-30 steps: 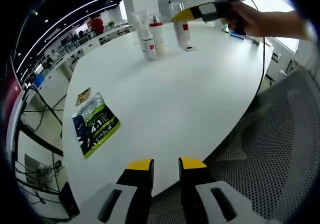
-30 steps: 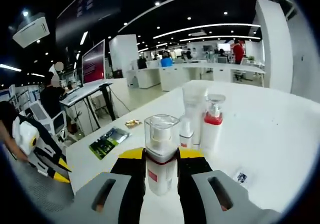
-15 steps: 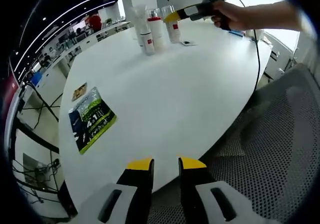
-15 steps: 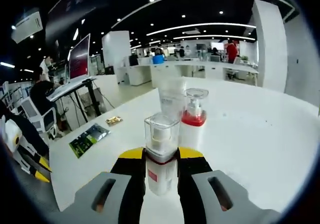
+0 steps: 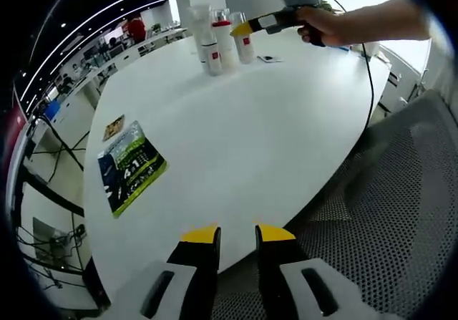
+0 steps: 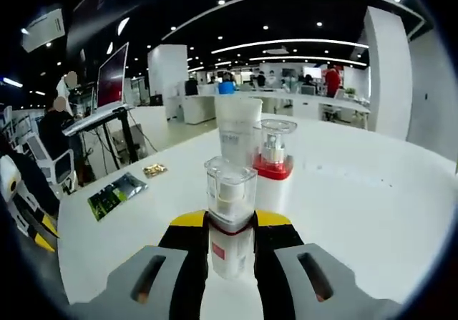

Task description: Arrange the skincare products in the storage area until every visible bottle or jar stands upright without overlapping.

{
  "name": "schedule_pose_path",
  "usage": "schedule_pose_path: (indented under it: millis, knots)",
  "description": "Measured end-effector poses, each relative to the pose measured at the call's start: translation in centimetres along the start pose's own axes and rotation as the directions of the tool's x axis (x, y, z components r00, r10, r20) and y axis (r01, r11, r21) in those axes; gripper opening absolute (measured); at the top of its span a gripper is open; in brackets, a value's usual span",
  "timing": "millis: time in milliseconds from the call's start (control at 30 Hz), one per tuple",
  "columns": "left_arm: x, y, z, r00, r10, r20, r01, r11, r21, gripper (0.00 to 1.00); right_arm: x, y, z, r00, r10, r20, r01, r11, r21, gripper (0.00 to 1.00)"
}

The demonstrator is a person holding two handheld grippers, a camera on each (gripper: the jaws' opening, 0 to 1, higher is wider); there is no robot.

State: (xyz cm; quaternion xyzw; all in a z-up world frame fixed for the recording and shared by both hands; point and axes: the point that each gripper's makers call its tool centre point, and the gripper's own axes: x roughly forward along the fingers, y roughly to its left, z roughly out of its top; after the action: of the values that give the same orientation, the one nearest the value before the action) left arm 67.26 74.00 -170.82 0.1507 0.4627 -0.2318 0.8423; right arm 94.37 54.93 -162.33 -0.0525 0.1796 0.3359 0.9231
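Two grippers are inspected. The right gripper [image 6: 230,230] is clamped on a clear-capped bottle [image 6: 230,220], gripped at its lower body and held upright, just in front of a red-collared pump bottle [image 6: 273,164] and a tall frosted tube [image 6: 238,132] that stand on the white table [image 6: 372,212]. In the left gripper view the same cluster sits at the far side of the table, with the right gripper at it. The left gripper [image 5: 235,235] hangs at the near table edge with nothing between its jaws, which stand a little apart.

Principal risk: the held bottle is very near the two standing items; a forward push could, in my judgement, knock the pump bottle or the tube over, since both look tall and narrow-based. Secondary risk: letting go before the base is flat on the table would likely tip the bottle against its neighbours, leaving them overlapping. Whether the base touches the table cannot be told. A green packet [image 5: 130,167] and a small sachet [image 5: 114,129] lie well apart from the cluster and pose no hazard.
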Motion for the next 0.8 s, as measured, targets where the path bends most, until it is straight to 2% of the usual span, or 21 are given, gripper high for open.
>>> schedule_pose_path:
  millis: [400,600,800]
  knots:
    - [0.0,0.1,-0.1,1.0,0.005,-0.003,-0.005,1.0,-0.002,0.2,1.0,0.0,-0.6,1.0,-0.001,0.01,0.002,1.0,-0.026,0.21]
    - [0.1,0.1,-0.2,1.0,0.005,-0.007,-0.005,1.0,-0.004,0.2,1.3,-0.5,-0.3,0.998,-0.008,0.059,0.008,1.0,0.006,0.21]
    - [0.1,0.2,-0.3,1.0,0.007,-0.011,-0.007,1.0,-0.006,0.2,1.9,-0.2,-1.0,0.999,-0.001,0.054,0.002,1.0,-0.028,0.21]
